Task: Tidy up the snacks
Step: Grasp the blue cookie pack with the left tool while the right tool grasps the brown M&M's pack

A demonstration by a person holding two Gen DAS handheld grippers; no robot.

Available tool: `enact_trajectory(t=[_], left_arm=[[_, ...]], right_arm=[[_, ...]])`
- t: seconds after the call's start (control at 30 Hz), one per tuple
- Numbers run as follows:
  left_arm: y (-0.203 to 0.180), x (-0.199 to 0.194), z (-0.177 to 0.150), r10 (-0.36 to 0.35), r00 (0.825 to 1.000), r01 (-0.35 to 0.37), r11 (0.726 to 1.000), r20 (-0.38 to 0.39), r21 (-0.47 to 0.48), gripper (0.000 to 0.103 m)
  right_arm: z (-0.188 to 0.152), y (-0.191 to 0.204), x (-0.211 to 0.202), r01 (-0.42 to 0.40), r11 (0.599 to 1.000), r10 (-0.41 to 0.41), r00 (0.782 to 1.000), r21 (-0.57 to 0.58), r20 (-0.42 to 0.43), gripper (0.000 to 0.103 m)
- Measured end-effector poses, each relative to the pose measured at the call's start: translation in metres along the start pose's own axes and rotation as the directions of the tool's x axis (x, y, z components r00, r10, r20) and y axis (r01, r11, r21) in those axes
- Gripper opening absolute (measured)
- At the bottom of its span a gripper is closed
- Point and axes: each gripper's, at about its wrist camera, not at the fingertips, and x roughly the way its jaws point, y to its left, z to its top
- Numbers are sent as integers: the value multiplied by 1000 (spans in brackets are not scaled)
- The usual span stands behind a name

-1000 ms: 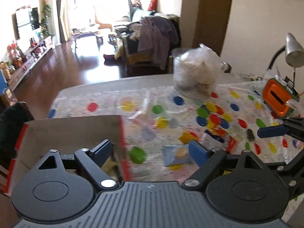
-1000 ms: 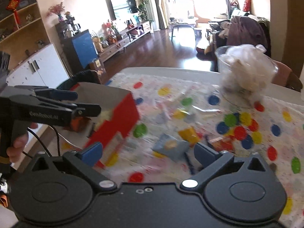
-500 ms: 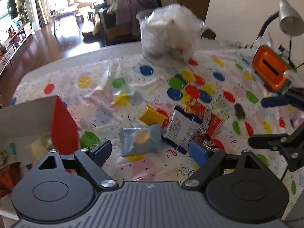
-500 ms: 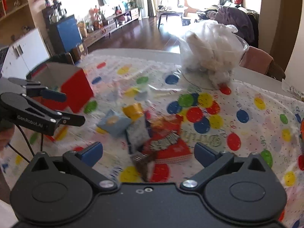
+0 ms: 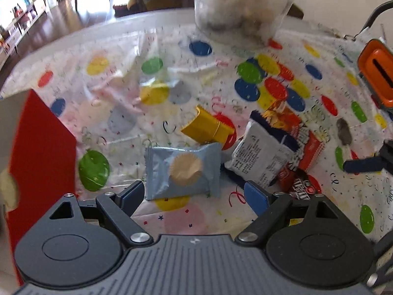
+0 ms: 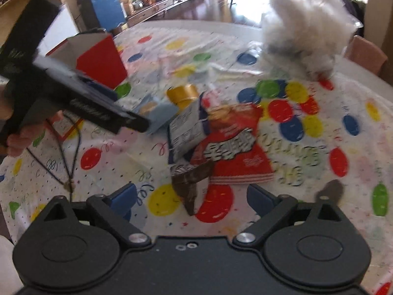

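Note:
Several snack packets lie in a pile on the spotted tablecloth. My left gripper (image 5: 192,195) hangs open just above the light blue packet (image 5: 181,169), with nothing between its fingers. Beyond lie a gold packet (image 5: 206,126), a white and navy packet (image 5: 260,157) and a red packet (image 5: 310,148). My right gripper (image 6: 191,196) is open and its jaws are closing. The tip of a brown packet (image 6: 190,179) lies between its fingers, untouched. Behind it lies the red packet (image 6: 235,147). The left gripper (image 6: 86,103) reaches in from the left. A red cardboard box (image 5: 41,147) stands at the left.
A clear plastic bag (image 5: 240,0) of white things stands at the table's far side. An orange object (image 5: 375,73) sits at the right edge. A small dark item (image 5: 343,130) lies near it. A hand (image 6: 22,135) and a cable (image 6: 61,152) are at the left.
Both grippers have come down and closer to the snack pile. The left one swung right, away from the red box, and is now over the light blue packet.

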Motion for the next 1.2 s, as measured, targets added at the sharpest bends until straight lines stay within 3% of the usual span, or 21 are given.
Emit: enact_trajectory(t=[0.17,0.33,0.67,0.9,1.17,1.2], left_arm=[[6,25,15,0,997,-2,1000,-73,-26,89],[11,38,25,40,995,-42,999,-93,-25,89],[12,50,30,40,993,-43,999,-108,-25,88],[7,46,25,65,995,-63,998,-80,24,71],[13,40,18,59,996,-58,998,-60,24,63],[14,38,17,58,997,-57,998,-58,23,58]], right_arm=[[4,5,21,-31,999,30,999,-20,-39,91],[9,6,36,-32,999,32,998,-14,-61,86],[15,4,48,-21,1000,22,997,21,-70,73],[13,5,49,11,999,-9,998,36,-66,46],[7,5,41,10,998,-7,998,66,-55,38],[6,6,39,11,998,-7,999,69,-53,37]])
